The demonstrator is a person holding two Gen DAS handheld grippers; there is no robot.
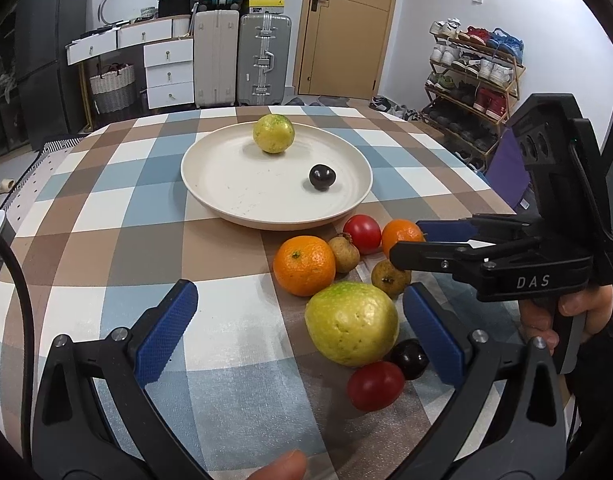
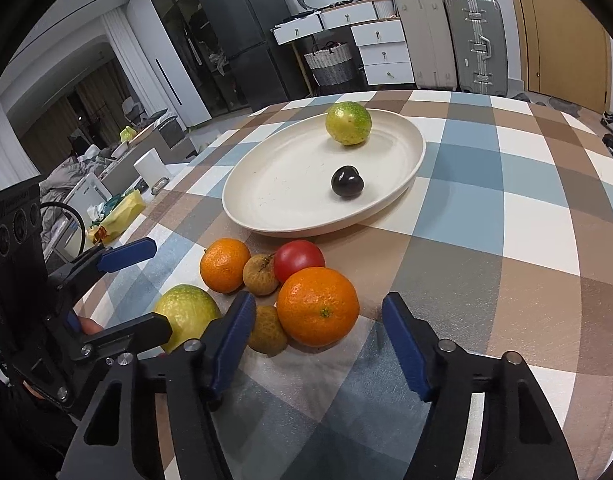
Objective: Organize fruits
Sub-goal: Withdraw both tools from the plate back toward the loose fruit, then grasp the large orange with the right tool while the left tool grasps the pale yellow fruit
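Note:
A cream plate [image 1: 226, 200] [image 2: 266, 228] holds a yellow-green guava [image 1: 273, 134] [image 2: 348, 123] and a dark cherry [image 1: 322, 177] [image 2: 347, 181]. In front of it lies a pile of fruit. My left gripper [image 1: 300, 330] [image 2: 162, 288] is open, with a second guava [image 1: 352, 322] [image 2: 186, 316] between its fingers, close to the right pad and apart from it. My right gripper [image 2: 318, 336] [image 1: 410, 244] is open around an orange [image 2: 317, 306] [image 1: 402, 236]; neither pad touches it. A longan [image 2: 266, 334] lies against its left finger.
The pile also holds another orange [image 1: 304, 266] [image 2: 224, 266], two red tomatoes [image 1: 361, 233] [image 1: 375, 386], a second longan [image 1: 343, 254] and a dark cherry [image 1: 408, 358]. The checked tablecloth [image 1: 146, 184] spreads to the left. Suitcases and drawers stand beyond the table.

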